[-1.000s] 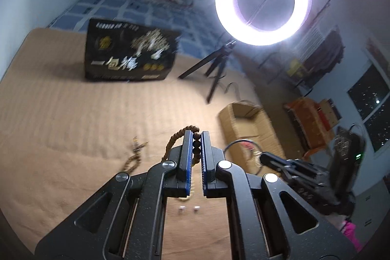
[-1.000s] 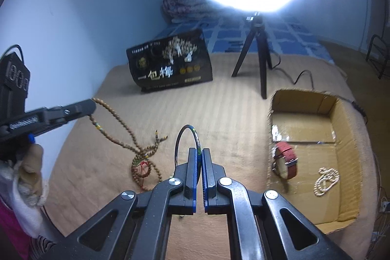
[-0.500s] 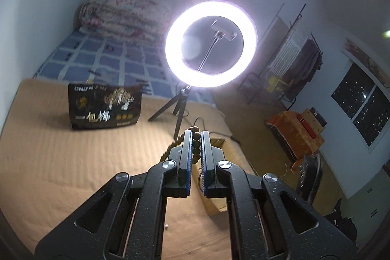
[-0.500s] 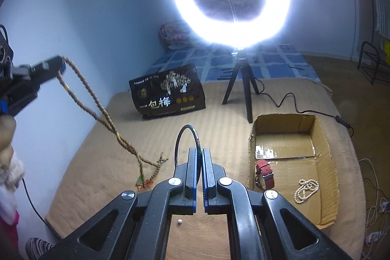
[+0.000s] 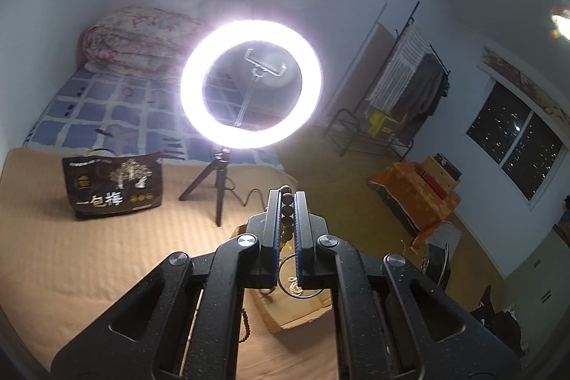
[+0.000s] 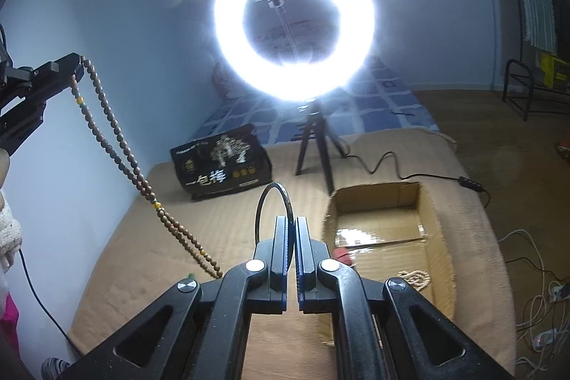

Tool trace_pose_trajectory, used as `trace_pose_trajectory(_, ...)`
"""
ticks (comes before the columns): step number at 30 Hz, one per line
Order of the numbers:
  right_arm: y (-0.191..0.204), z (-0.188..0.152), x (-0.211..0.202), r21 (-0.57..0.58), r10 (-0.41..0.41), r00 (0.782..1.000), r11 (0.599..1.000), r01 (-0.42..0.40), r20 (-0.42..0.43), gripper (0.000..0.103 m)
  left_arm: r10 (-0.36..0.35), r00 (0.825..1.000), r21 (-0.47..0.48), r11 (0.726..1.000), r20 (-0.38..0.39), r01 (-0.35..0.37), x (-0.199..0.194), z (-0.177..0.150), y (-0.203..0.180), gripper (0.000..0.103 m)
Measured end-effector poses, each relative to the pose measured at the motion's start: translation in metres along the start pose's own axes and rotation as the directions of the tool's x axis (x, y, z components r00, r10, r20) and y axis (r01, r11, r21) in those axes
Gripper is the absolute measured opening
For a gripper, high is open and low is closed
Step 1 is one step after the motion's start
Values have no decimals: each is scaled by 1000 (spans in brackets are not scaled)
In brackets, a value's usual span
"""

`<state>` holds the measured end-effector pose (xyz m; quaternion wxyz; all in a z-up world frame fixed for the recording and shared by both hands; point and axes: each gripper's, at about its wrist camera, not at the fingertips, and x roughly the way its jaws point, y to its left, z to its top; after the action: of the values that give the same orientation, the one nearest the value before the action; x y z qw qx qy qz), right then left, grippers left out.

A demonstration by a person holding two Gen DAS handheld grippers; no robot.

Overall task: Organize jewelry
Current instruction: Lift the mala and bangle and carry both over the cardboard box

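2 grippers are clamped shut: left gripper lifts beads clear of the mat; right gripper pinches a bangle, probably for the box.

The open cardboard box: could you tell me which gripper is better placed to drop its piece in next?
Probably the right gripper: its thin dark bangle hangs beside the box; the wooden bead strand dangles farther off.
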<state>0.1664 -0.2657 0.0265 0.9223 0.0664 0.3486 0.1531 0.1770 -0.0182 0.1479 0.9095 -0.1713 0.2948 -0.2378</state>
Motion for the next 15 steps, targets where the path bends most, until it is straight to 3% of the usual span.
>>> trace_pose_trajectory(15, -65, -2, -11, 37, -117, 993, 992, 117, -10, 1, -58, 998, 68, 996, -39, 61, 70, 22, -60, 4)
